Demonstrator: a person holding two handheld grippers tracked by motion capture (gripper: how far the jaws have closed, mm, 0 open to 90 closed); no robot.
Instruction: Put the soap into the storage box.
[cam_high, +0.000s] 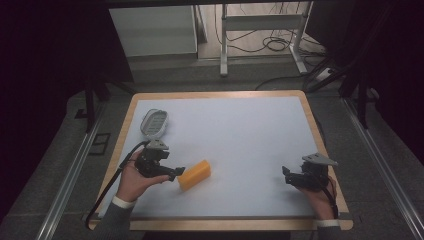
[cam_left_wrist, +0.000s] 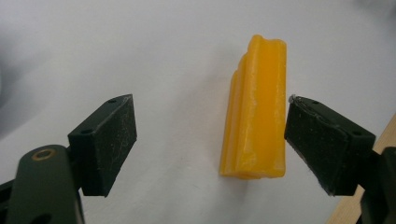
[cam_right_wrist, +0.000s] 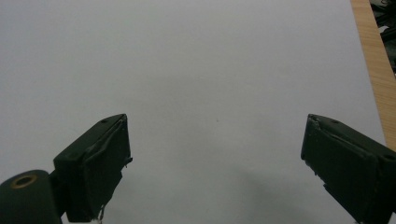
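My left tongs (cam_left_wrist: 210, 140) gape around the yellow block (cam_left_wrist: 256, 109), its length running away between them, hugging the right jaw; right tongs (cam_right_wrist: 215, 163) spread, well apart.

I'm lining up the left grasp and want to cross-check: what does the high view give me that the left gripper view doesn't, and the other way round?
High view alone: the grey oval dish near the table's far left, the right gripper open over bare mat, and the table's wooden rim.

Left gripper view alone: the close fit. The yellow block's ridged side sits right by one of the fingers, with a wide gap to the other.

Both: the left gripper open at the yellow block, on the white mat.
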